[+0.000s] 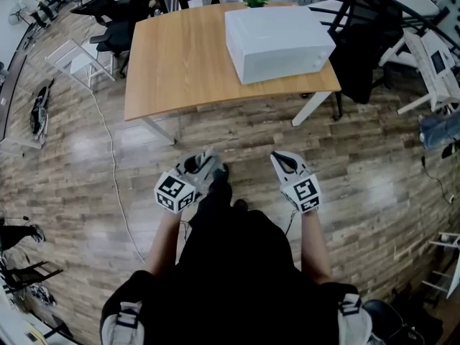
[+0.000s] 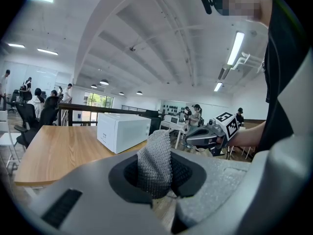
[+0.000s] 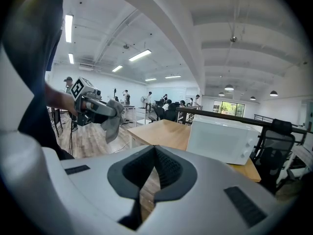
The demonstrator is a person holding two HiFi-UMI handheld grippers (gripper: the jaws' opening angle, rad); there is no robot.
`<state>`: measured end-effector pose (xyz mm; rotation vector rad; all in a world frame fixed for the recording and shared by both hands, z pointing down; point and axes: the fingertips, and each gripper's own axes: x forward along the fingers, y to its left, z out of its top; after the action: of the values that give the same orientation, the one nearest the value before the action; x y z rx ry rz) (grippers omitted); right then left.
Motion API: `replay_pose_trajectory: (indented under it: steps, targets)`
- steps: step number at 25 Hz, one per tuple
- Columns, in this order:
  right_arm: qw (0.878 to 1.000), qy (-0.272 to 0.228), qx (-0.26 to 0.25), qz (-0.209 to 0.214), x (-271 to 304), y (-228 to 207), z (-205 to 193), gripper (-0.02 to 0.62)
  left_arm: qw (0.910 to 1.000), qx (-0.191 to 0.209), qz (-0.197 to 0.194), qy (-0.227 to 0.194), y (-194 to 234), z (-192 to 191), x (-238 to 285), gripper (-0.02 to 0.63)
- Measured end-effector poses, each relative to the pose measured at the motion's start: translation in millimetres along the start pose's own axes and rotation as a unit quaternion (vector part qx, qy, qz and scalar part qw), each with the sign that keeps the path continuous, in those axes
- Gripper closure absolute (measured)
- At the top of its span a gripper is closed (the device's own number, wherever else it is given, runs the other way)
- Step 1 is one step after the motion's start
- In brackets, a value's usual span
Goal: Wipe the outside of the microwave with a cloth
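Note:
A white microwave (image 1: pixel 279 42) stands on the right part of a wooden table (image 1: pixel 172 63), well ahead of both grippers. I stand on the floor short of the table. My left gripper (image 1: pixel 210 165) is shut on a grey mesh cloth (image 2: pixel 154 160) that sticks up between its pads. The right gripper view shows that cloth (image 3: pixel 112 125) hanging from the left gripper. My right gripper (image 1: pixel 282 161) is held level beside the left one, a short gap apart. Its jaws (image 3: pixel 154 173) are shut with nothing in them. The microwave (image 2: pixel 122 130) (image 3: pixel 222 140) shows in both gripper views.
Black office chairs (image 1: pixel 108 20) and a white stool (image 1: pixel 75 60) stand left of the table. A black chair (image 1: pixel 366 49) sits at its right end. A thin cable (image 1: pixel 115 185) runs across the wood floor. People stand far back in the room.

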<state>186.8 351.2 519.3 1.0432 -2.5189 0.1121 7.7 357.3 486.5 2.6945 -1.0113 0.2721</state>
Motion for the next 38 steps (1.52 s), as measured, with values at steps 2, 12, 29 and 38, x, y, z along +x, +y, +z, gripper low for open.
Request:
replay_pose_trajectory:
  steps: [2,12,29,38]
  targets:
    - [1.000,0.003,-0.001,-0.001,6,-3,0,0.597,1.0000,-0.001,-0.001,-0.001,7,2,3,0.555]
    - [1.000,0.020,-0.002,-0.007,40,-33,13,0.597,0.9999,-0.011,-0.012,0.000,50,15,36,0.554]
    - [0.998,0.041,0.002,-0.041,137,-97,51,0.597,0.9985,-0.014,-0.053,0.007,170,45,107,0.554]
    - [0.996,0.044,0.023,-0.080,172,-124,57,0.597,0.9959,0.003,-0.089,0.014,220,62,142,0.555]
